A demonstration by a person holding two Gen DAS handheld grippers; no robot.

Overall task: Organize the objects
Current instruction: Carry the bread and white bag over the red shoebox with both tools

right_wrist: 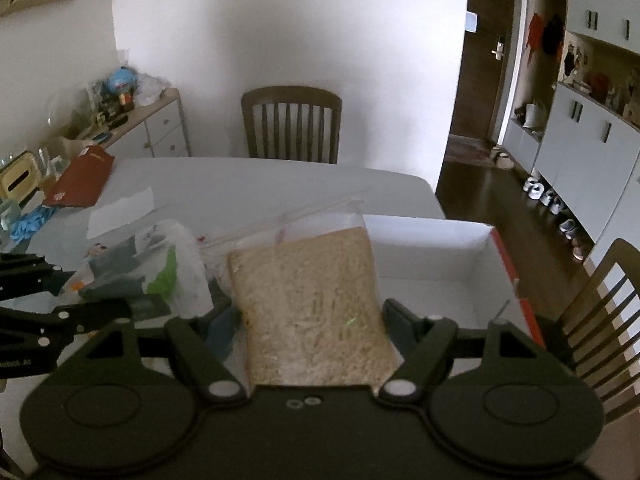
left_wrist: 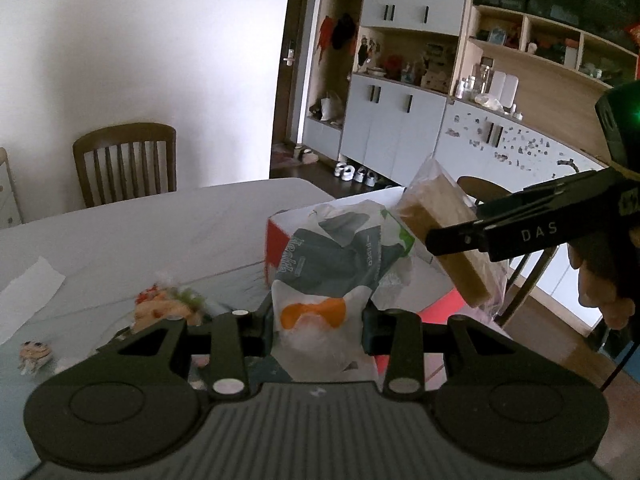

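Note:
My left gripper (left_wrist: 320, 332) is shut on a crumpled printed plastic bag (left_wrist: 332, 264), white, grey, green and orange, held above the table. My right gripper (right_wrist: 312, 320) is shut on a brown loaf in a clear zip bag (right_wrist: 316, 304), gripped across its width. Both loads hang close together, just in front of an open box (right_wrist: 440, 264), white inside and red outside. In the left wrist view, the right gripper (left_wrist: 456, 224) reaches in from the right, carrying the loaf bag (left_wrist: 440, 232) over the box (left_wrist: 280, 220). In the right wrist view, the left gripper (right_wrist: 92, 292) and its plastic bag (right_wrist: 176, 272) are at the left.
The grey table (left_wrist: 160, 220) carries a white paper sheet (left_wrist: 28, 292), snack packs (left_wrist: 168, 308) and a small toy (left_wrist: 34, 354). A red folder (right_wrist: 80, 180) and blue gloves (right_wrist: 28, 224) lie at its left. Wooden chairs (right_wrist: 292, 124) (right_wrist: 600, 312) stand at the far end and right side.

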